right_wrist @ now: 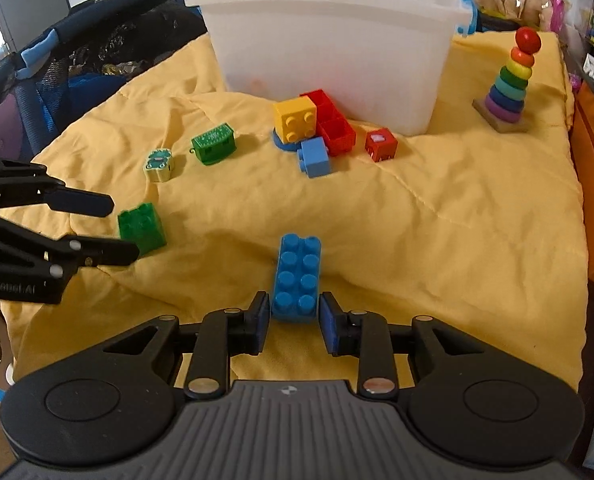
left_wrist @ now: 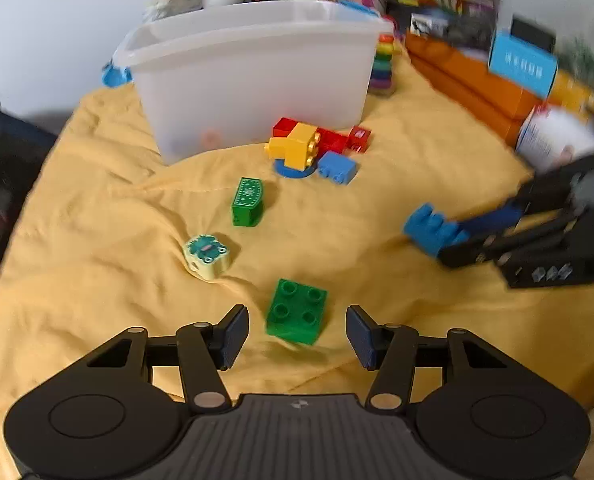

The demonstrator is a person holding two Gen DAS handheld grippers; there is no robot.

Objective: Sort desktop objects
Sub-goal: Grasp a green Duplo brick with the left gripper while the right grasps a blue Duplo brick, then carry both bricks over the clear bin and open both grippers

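Bricks: two green, two blue. Right gripper pinches one blue; left gripper spread.

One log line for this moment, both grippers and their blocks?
left gripper: open, around green block | right gripper: shut on long blue block | bin: behind

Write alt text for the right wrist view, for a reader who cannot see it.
The right gripper has its jaws on either side of a long blue brick on a yellow cloth. At left, the left gripper is open around a green brick. Behind them, more toy blocks lie before a translucent plastic bin, with a rainbow ring stacker at right.
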